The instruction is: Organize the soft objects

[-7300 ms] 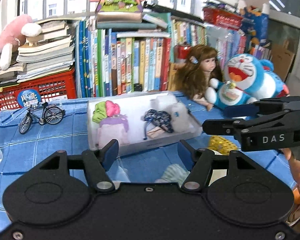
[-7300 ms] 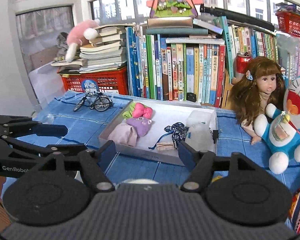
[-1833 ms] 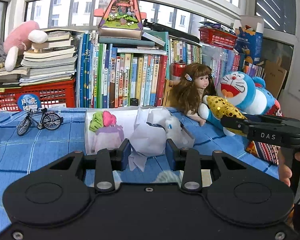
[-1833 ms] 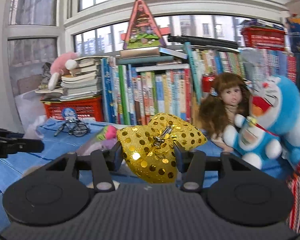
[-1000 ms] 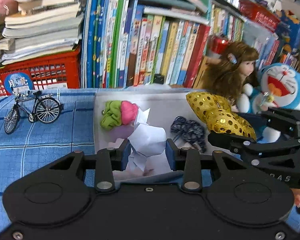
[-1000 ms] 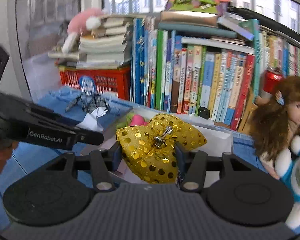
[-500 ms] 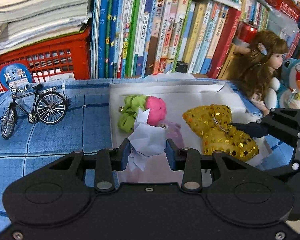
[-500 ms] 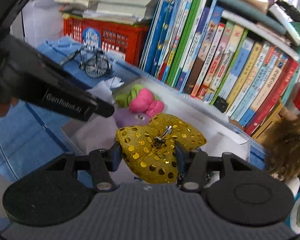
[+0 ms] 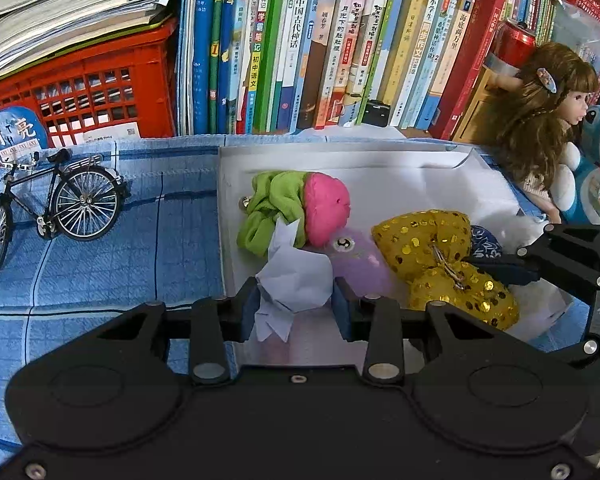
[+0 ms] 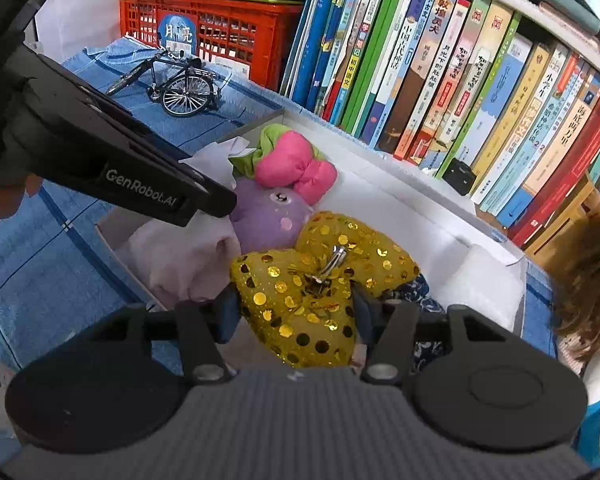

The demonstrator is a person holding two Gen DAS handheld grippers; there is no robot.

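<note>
Inside the white box (image 9: 440, 168), near its middle: one gold sequined bow (image 10: 320, 284), puffy and shiny, with a metal clip at its knot. Lying on the box floor between the fingers of the right gripper (image 10: 294, 312), whose jaws have just been opening; spread now, pads no longer seen squeezing the fabric. Just left of the bow: one crumpled white paper wad (image 9: 294, 284), sharp-creased, pinched between the pressed-in pads of the left gripper (image 9: 294, 306) over the box's near-left part. Touching the bow toward the box's left half: one round lilac plush (image 10: 270, 216) with an embroidered eye. Behind it, against the box's left wall: one pink stuffed bow (image 10: 300, 164) and one ruffled green scrunchie (image 9: 270, 204). Beneath the gold bow's right side: one dark blue patterned fabric piece (image 9: 486, 242), mostly hidden. Under the box: checked blue cloth (image 9: 100, 256). Left of the box: one black metal miniature bicycle (image 9: 52, 204). Behind the box: a row of upright books (image 9: 340, 44) and one red lattice plastic crate (image 9: 80, 84). Right of the box: one brown-haired doll (image 9: 548, 120).
</note>
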